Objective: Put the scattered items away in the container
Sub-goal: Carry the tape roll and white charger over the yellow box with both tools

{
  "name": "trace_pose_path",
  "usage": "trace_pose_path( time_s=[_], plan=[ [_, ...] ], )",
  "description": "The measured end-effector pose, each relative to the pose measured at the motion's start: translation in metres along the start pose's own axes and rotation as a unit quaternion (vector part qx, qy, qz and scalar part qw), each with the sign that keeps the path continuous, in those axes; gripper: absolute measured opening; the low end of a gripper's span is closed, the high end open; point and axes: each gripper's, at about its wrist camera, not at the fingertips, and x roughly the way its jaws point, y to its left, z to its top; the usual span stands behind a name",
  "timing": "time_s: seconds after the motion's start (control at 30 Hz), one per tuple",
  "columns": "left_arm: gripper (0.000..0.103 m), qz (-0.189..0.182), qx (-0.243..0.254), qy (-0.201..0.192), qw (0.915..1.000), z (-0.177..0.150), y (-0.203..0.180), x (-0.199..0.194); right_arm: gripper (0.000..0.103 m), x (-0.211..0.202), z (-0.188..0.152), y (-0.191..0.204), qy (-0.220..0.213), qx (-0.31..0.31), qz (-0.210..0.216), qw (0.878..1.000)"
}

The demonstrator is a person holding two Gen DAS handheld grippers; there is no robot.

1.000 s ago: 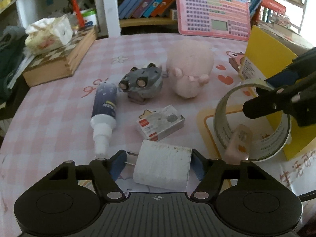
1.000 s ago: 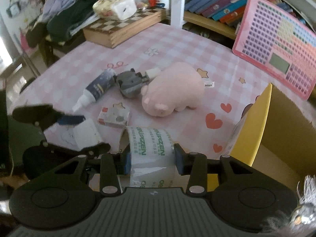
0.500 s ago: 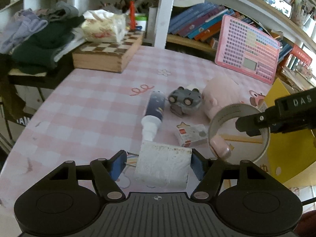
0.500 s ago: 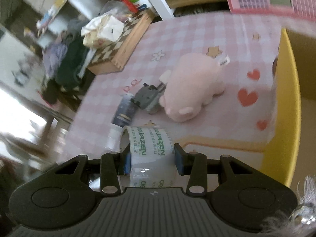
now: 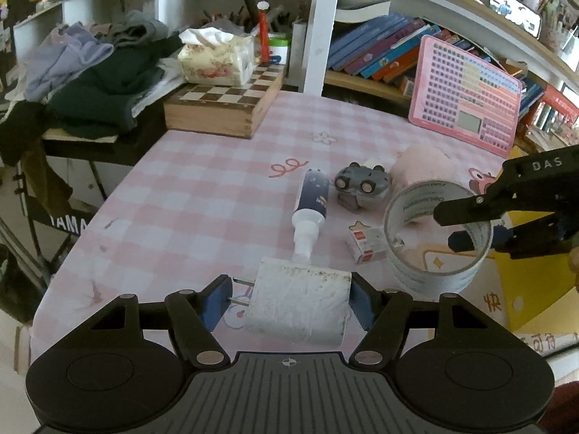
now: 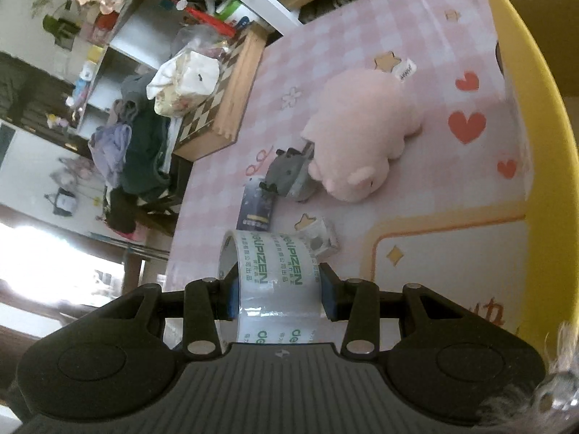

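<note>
1. Since the earlier frame both grippers have lifted off the table; the right wrist has rolled, so its view now sits tilted; neither grip has changed.
2. Left wrist view: left gripper [image 5: 289, 298] clamps a white charger [image 5: 299, 305], prongs toward the left pad, held above the pink checked table [image 5: 202, 209]; right gripper [image 5: 466, 226] comes in from the right, pinching the wall of a tape roll [image 5: 430, 249], one finger inside the ring, one outside; roll hangs clear of the table, just beside the yellow box [image 5: 524, 289]; on the table lie a spray bottle [image 5: 313, 202], grey toy car [image 5: 362, 184], small carton [image 5: 367, 246] and pink plush [image 5: 423, 170].
3. Right wrist view: right gripper [image 6: 278, 294] closed on the tape roll [image 6: 275, 271]; yellow box wall [image 6: 542, 166] at right, interior mostly out of frame; plush [image 6: 362, 133], car [image 6: 289, 171], bottle [image 6: 257, 204], carton [image 6: 320, 240] rest on the table [image 6: 434, 195], outside the box.
</note>
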Motion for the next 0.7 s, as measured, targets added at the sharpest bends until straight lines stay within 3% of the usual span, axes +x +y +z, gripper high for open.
trace_pose_path(
  time_s=[0.3,0.7],
  plan=[
    [0.069,-0.001,-0.002,-0.014,0.9999,-0.003,0.004,-0.014,0.039,-0.014,-0.009,0.017,-0.019,-0.026,0.029,0.999],
    [0.069,-0.039,0.02,-0.042,0.9981,-0.009,-0.01,-0.047,0.039,-0.052,-0.046,0.019,-0.049,-0.046,-0.002,0.998]
  ],
)
